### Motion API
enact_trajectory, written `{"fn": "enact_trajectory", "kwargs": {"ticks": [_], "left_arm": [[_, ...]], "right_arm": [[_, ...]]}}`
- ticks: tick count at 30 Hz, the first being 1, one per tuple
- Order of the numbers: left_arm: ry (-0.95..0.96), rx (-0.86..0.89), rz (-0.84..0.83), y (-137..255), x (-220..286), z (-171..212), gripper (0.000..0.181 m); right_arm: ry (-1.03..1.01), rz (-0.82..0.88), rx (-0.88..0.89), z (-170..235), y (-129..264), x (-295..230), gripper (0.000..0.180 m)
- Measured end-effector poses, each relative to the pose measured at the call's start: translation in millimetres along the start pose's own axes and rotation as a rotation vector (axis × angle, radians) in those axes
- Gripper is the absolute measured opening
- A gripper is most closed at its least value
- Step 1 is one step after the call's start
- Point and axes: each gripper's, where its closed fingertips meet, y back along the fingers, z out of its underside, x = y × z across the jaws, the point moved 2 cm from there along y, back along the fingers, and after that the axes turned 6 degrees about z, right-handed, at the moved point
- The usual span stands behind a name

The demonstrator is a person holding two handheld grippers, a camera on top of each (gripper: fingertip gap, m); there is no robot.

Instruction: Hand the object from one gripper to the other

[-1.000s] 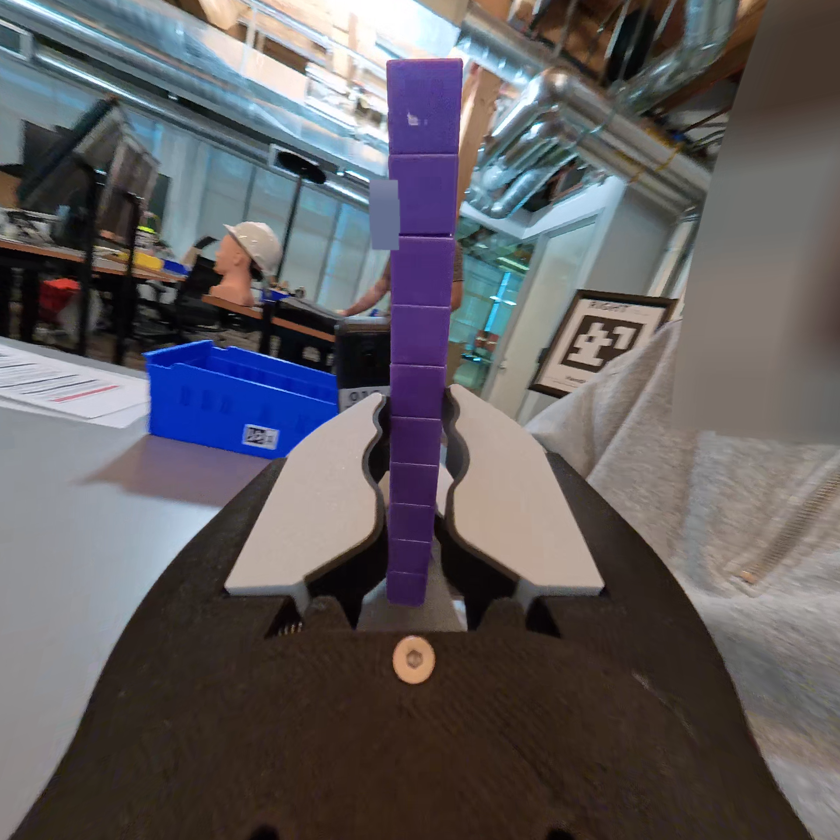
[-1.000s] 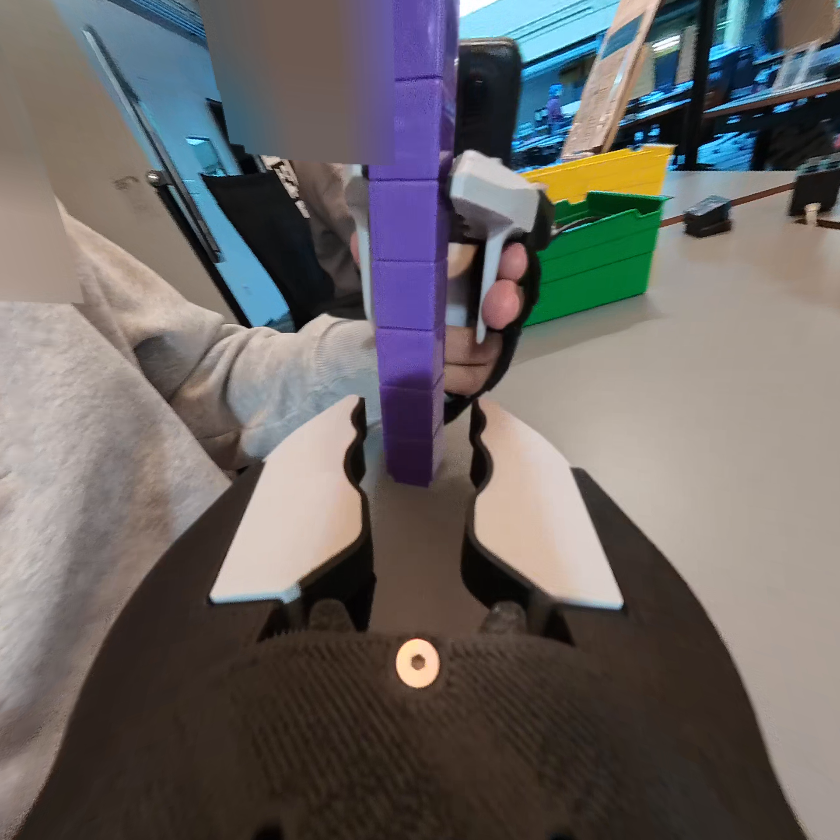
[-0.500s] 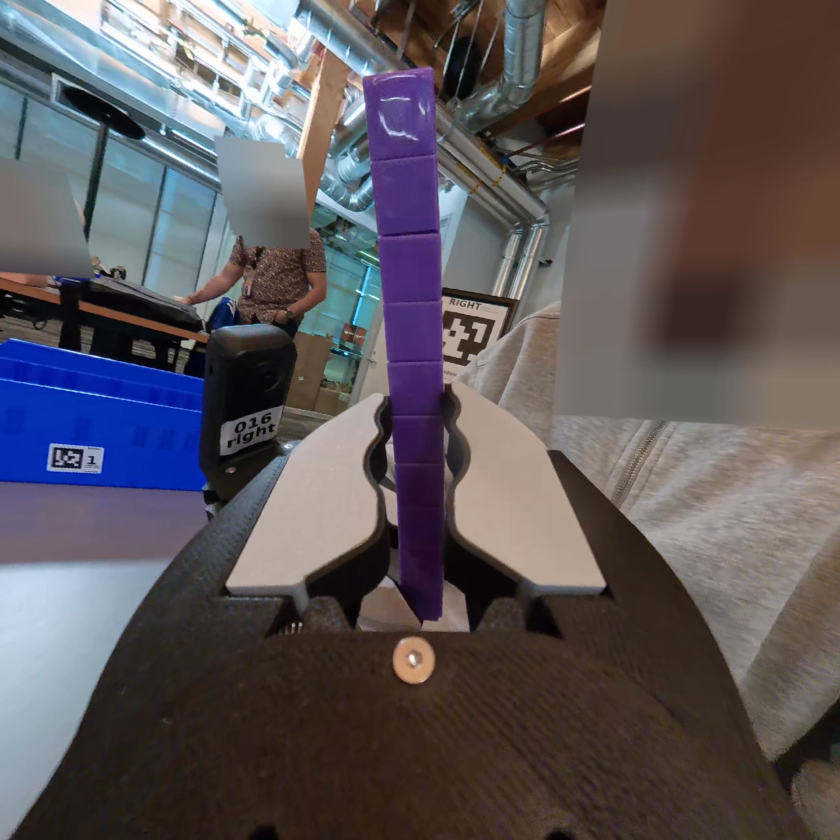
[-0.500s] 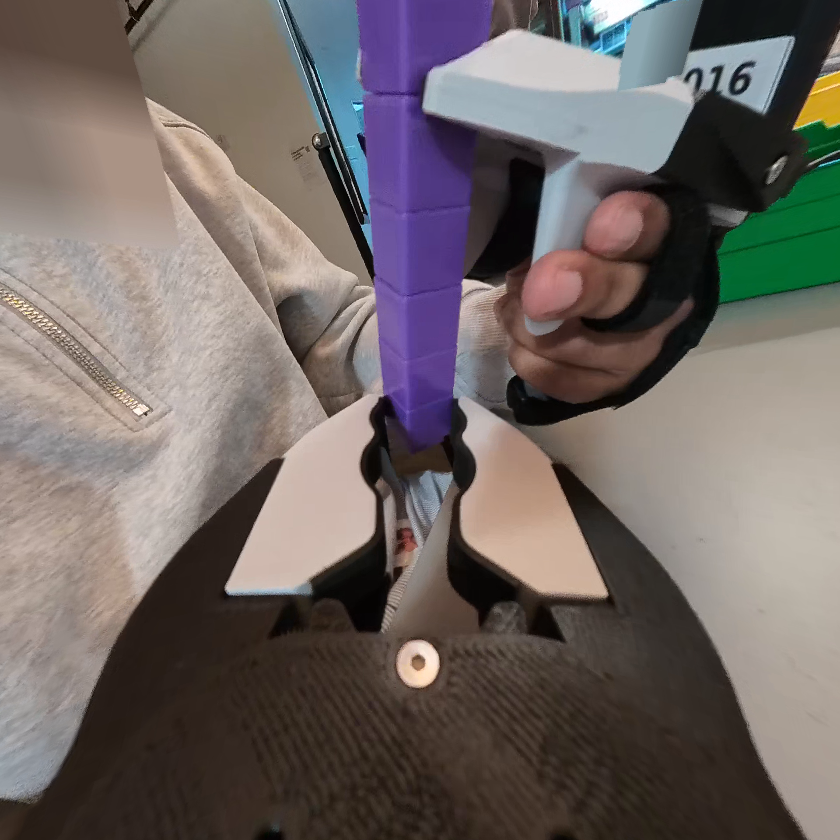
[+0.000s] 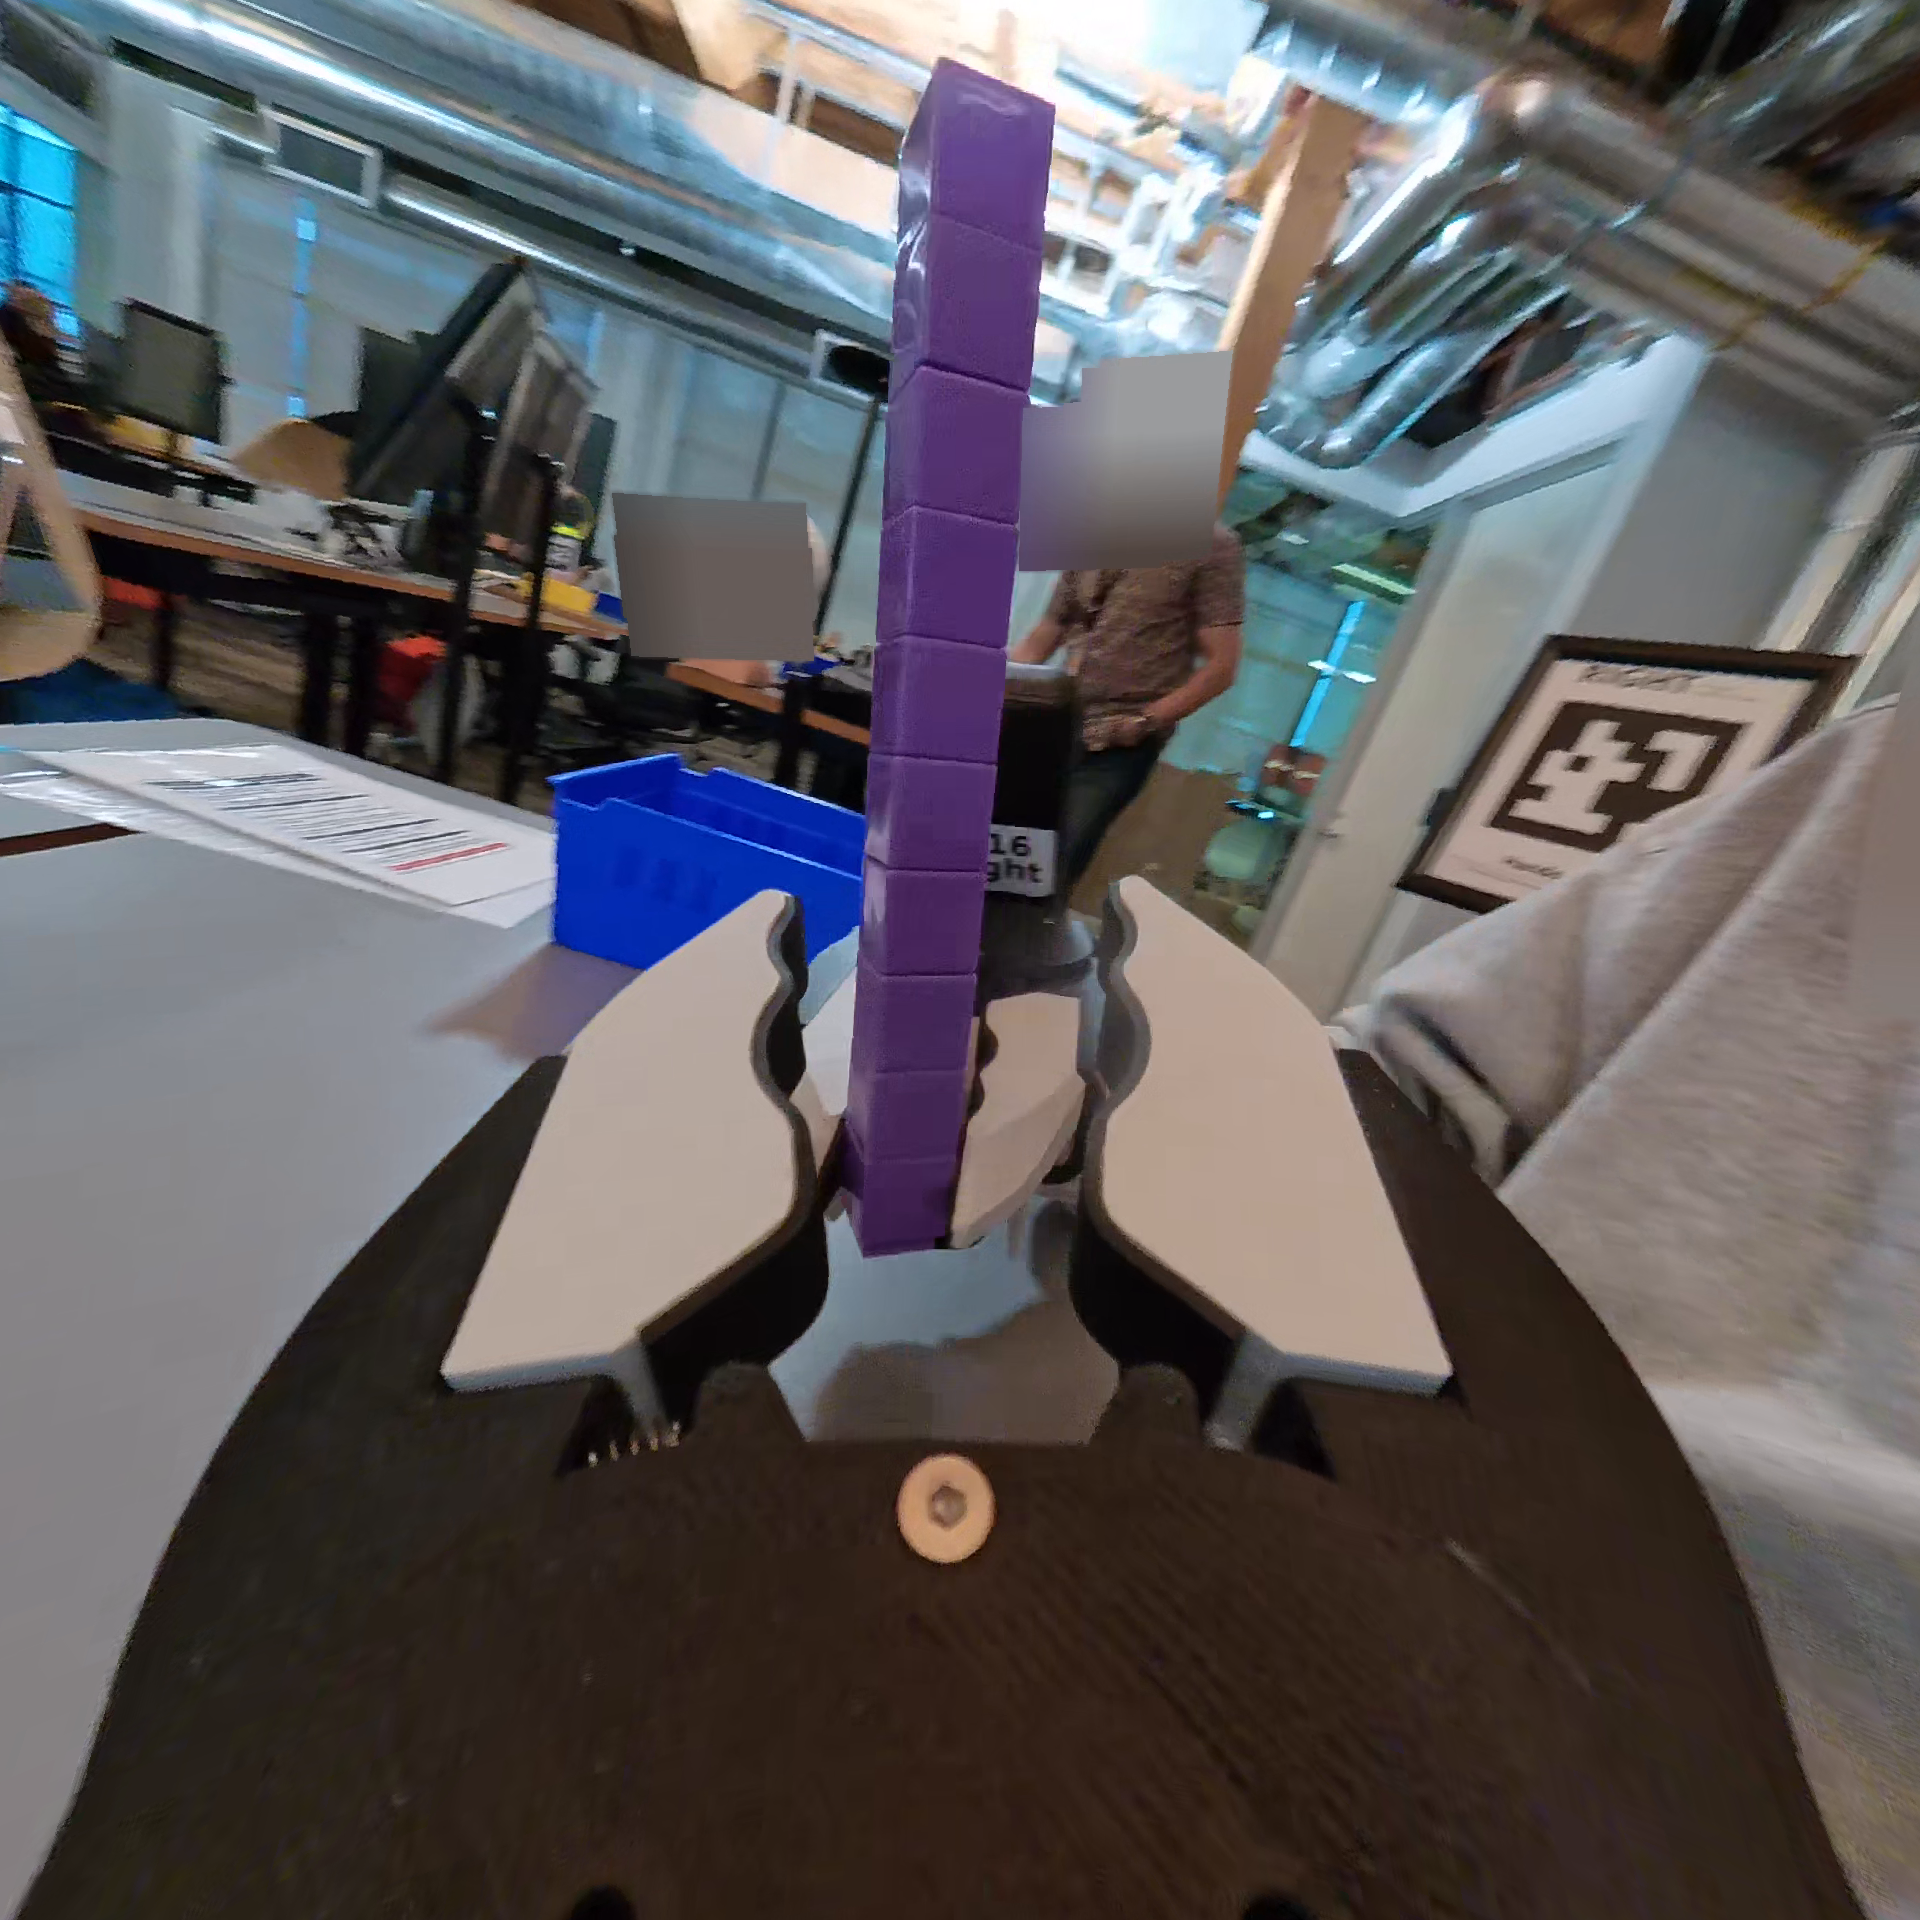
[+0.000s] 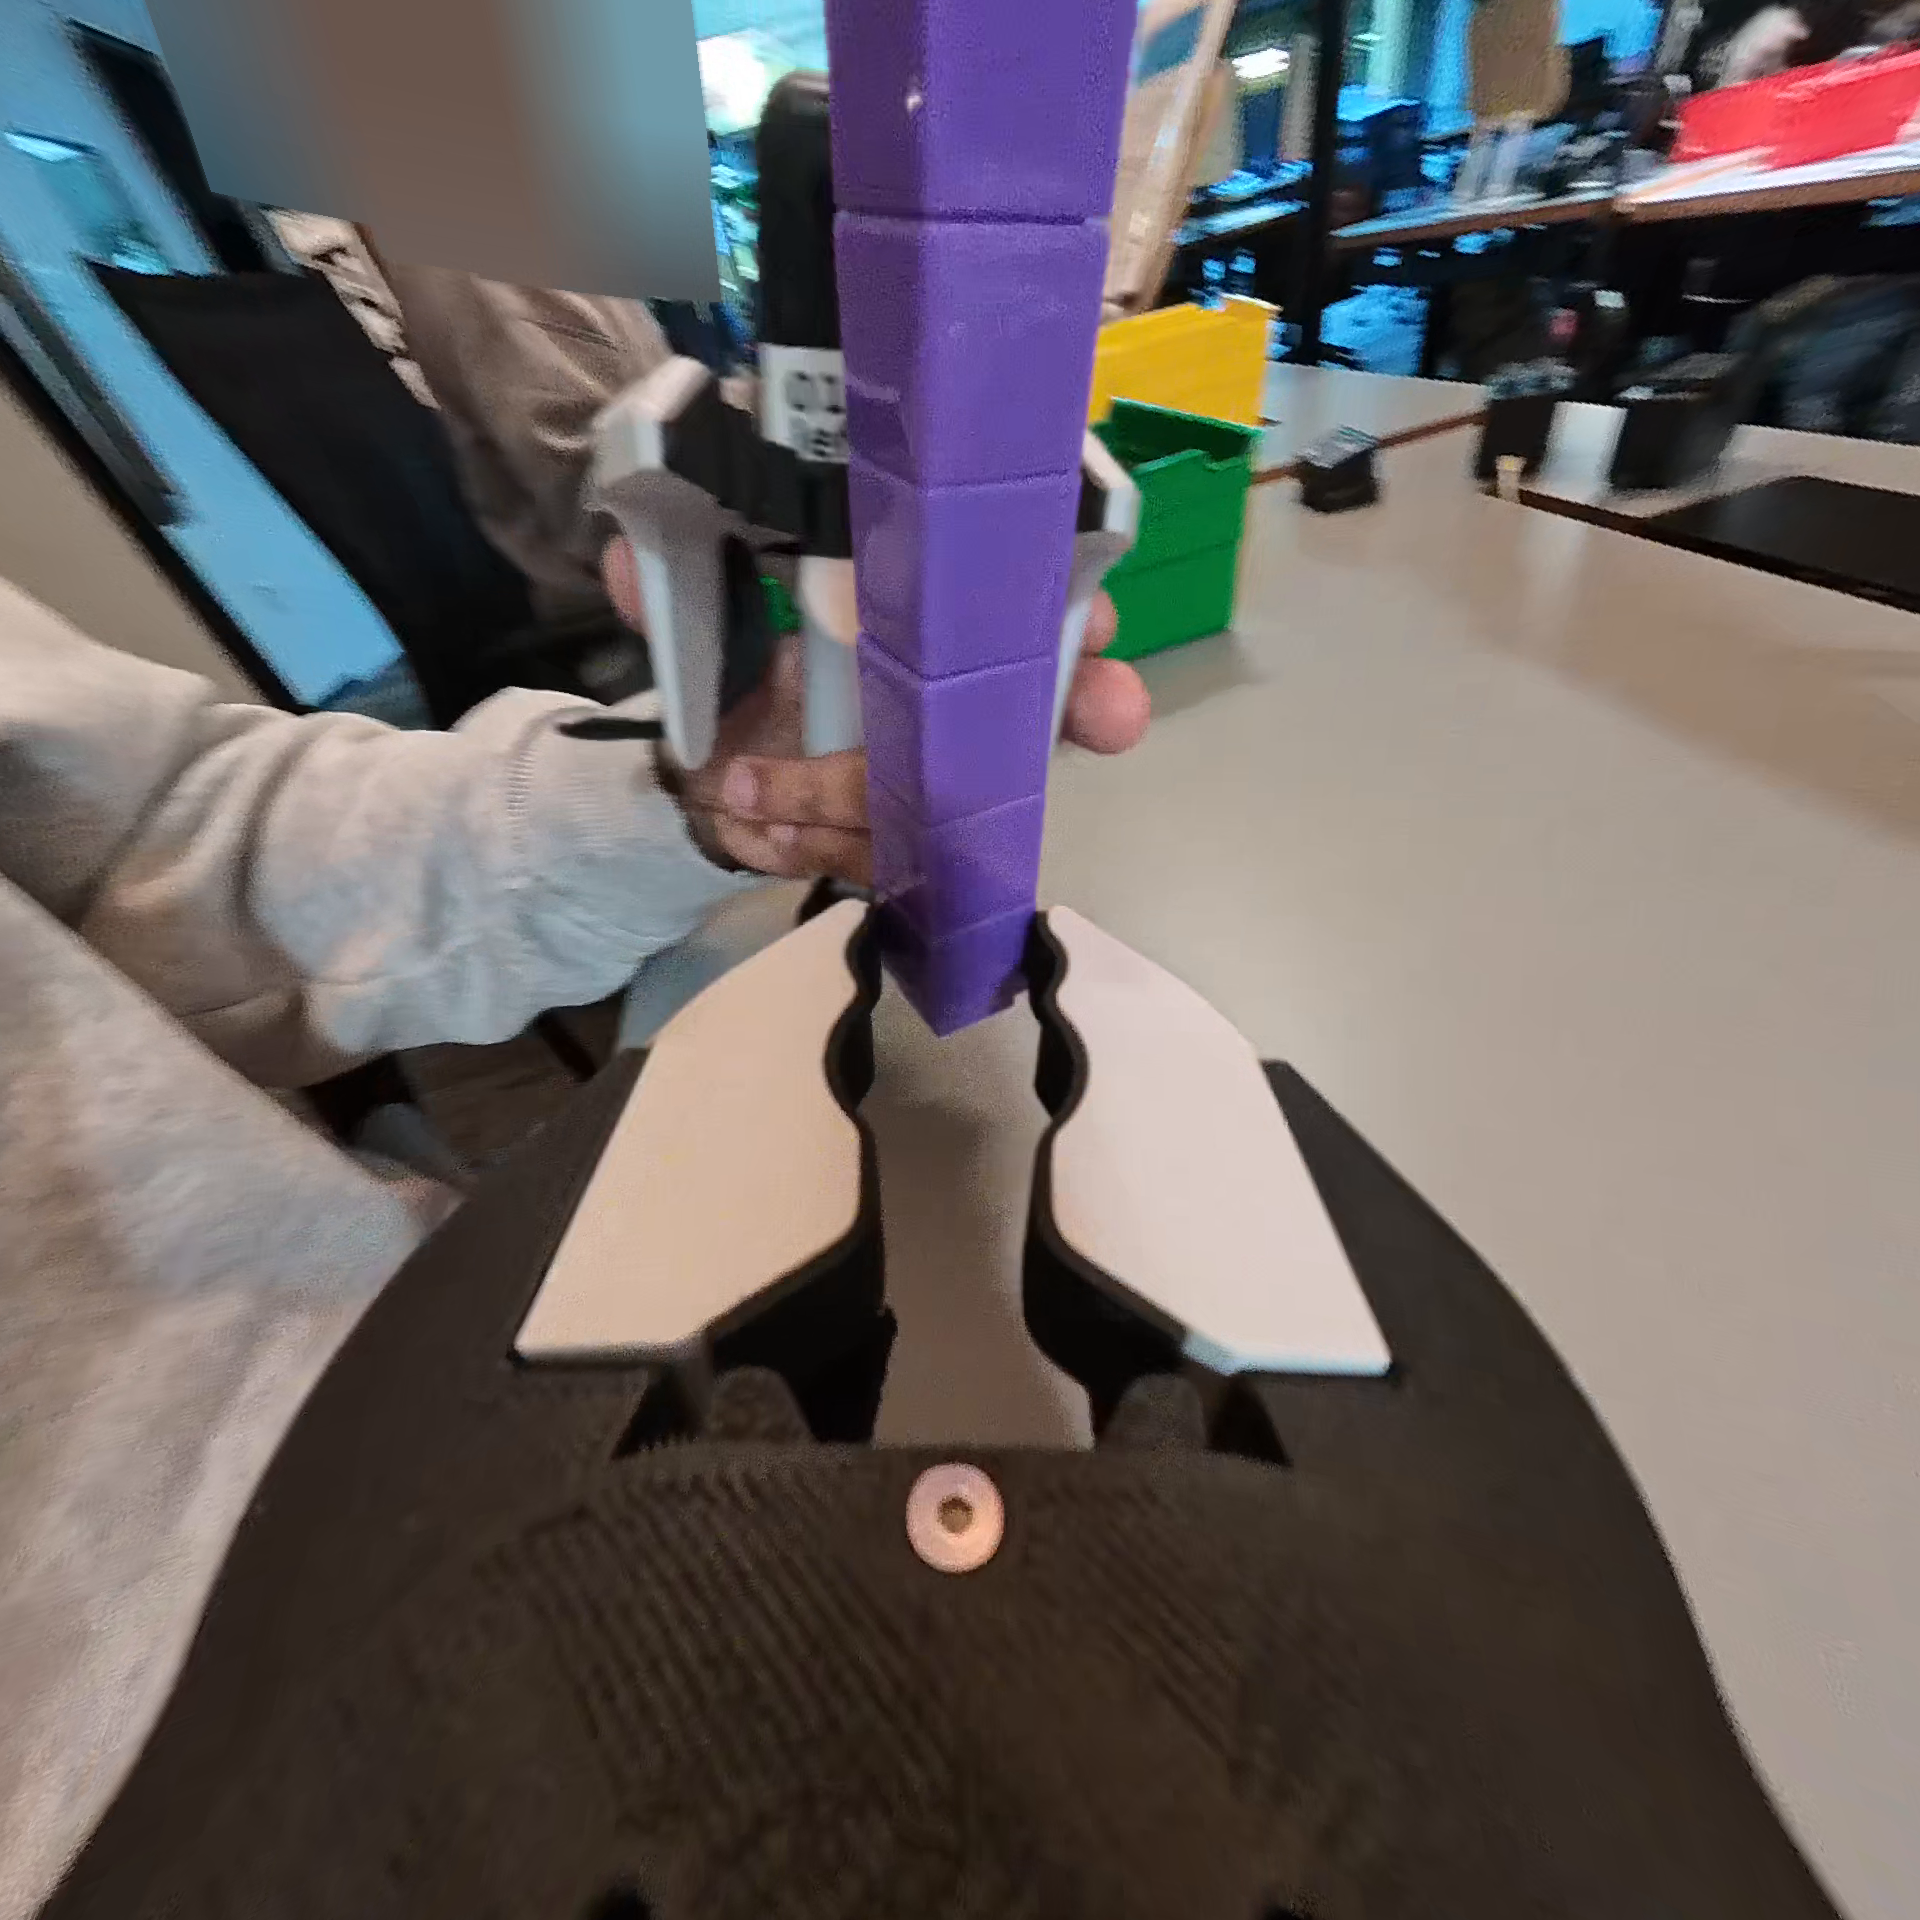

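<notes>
Since half a second ago the left gripper (image 5: 951, 925) has spread its fingers (image 5: 665, 1143) away from the purple block stick (image 5: 951, 665), which now stands clear of both; the right gripper (image 6: 956, 925) has its fingers (image 6: 717, 1132) closed on the stick's bottom end (image 6: 961, 561), pinching it at their tips. The stick rises upright above the pale desk (image 6: 1455, 831), touching nothing else.

The left wrist view alone shows a blue bin (image 5: 686, 862) on the grey desk (image 5: 208, 1039), a printed sheet (image 5: 301, 821) beside it, a framed marker sign (image 5: 1621, 779) and a grey sleeve (image 5: 1662, 987) close at right, with the right gripper's tips (image 5: 1013, 1132) seen beyond the stick. The right wrist view alone shows the left gripper (image 6: 862, 582) behind the stick, the hand (image 6: 790, 800) holding it, and green (image 6: 1174, 540) and yellow (image 6: 1184, 353) bins farther back. Open desk lies to the right there; the sleeve (image 6: 312, 883) crowds the left.
</notes>
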Motion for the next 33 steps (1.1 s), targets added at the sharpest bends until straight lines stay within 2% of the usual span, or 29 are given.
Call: {"fn": "enact_trajectory", "kwargs": {"ticks": [6, 11, 16, 17, 19, 23, 28, 33], "left_arm": [[-0.065, -0.033, -0.165, -0.5, -15.8, 3.2, 0.055], [-0.093, -0.056, -0.201, 1.3, -18.5, 4.5, 0.023], [-0.099, -0.059, -0.203, 3.9, -19.4, 3.3, 0.023], [-0.098, -0.057, -0.204, 4.5, -19.6, 3.0, 0.024], [-0.097, -0.063, -0.207, 5.5, -20.5, 3.4, 0.024], [-0.091, -0.076, -0.195, 5.8, -20.6, 6.1, 0.024], [-0.056, -0.119, -0.106, -2.6, -13.1, 19.3, 0.024], [-0.020, -0.182, 0.010, -18.3, 0.9, 39.5, 0.024]], "right_arm": [[0.051, 0.189, -0.070, 11.6, -10.4, 13.2, 0.028], [0.056, 0.194, -0.097, 17.4, -19.4, 5.1, 0.028], [0.041, 0.177, -0.084, 16.7, -19.3, 4.4, 0.028], [0.040, 0.171, -0.081, 16.3, -18.6, 4.2, 0.030], [0.032, 0.167, -0.074, 14.2, -15.8, 6.7, 0.046], [-0.017, 0.189, 0.011, -2.3, -3.3, 21.7, 0.057], [-0.132, 0.166, 0.213, -39.7, 25.9, 32.0, 0.056], [-0.111, 0.097, 0.301, -67.0, 43.4, 20.5, 0.053]]}}
